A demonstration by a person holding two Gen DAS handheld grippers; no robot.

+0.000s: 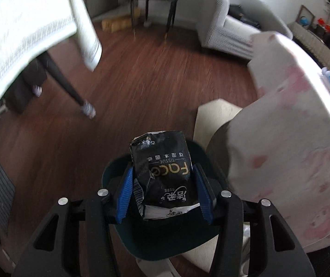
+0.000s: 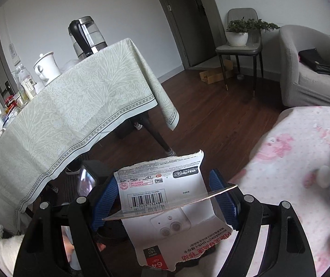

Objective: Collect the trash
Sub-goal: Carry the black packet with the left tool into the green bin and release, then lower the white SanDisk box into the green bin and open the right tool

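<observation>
Left wrist view shows my left gripper (image 1: pixel 165 191) clamped on a crumpled black tissue wrapper (image 1: pixel 162 175), hanging over the dark mouth of a green-rimmed bin (image 1: pixel 202 152) on the wood floor (image 1: pixel 142 80). The blue pads pinch only the wrapper's middle, so I judge it could twist free and miss the bin if I let go while the picture is this smeared. In the right wrist view my right gripper (image 2: pixel 165 196) holds a torn memory-card package (image 2: pixel 162 189) across its width, jaws wide, with the pink-patterned cover (image 2: pixel 292 161) just beside it and the table with the green cloth (image 2: pixel 72 115) to the other side. That card is bowed between the pads; I think it could spring out, or catch on the cover.
</observation>
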